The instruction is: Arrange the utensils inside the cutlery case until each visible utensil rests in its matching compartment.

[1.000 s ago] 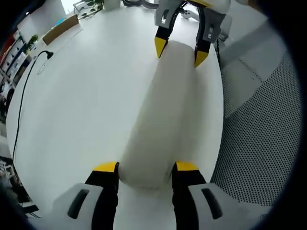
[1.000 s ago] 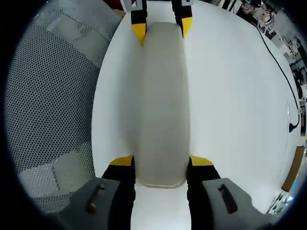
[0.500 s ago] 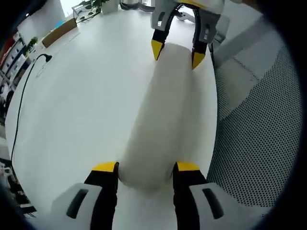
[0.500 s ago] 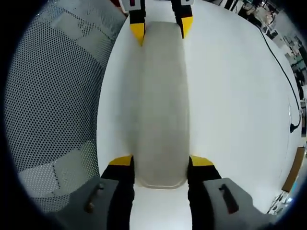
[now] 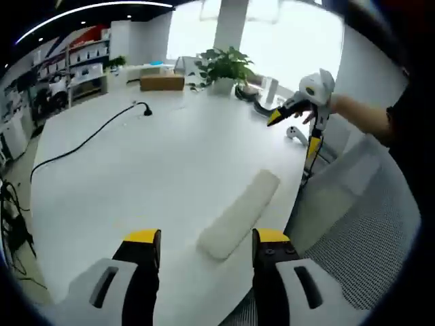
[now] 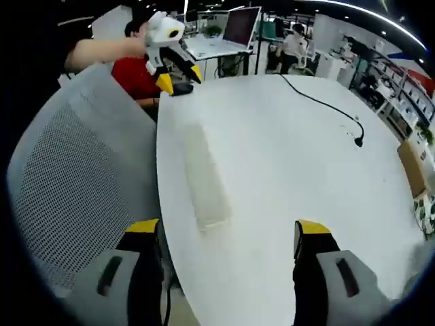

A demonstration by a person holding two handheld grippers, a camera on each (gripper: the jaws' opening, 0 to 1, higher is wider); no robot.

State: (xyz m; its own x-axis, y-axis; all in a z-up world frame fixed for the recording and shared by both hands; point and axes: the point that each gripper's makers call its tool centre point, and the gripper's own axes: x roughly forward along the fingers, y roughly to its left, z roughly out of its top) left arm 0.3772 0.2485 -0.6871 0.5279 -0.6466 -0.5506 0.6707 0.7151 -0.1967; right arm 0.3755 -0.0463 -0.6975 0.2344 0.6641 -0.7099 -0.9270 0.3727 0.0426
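The closed cutlery case [image 5: 239, 214] lay flat on the white bench [image 5: 136, 170], very near its edge, beside the mesh chair [image 5: 367, 224]. The left gripper [image 5: 204, 243] hung above the near end of the case, its jaws wide apart and holding nothing. The right gripper [image 6: 229, 231] was also spread wide and empty, off the case. I judged the danger was here: a careless push against the case could slide it over the edge, because no gripper steadied it.

bright daylight from windows [image 5: 272, 27], glare on white table [image 5: 156, 163]; slight motion blur, strong fisheye bending at edges.
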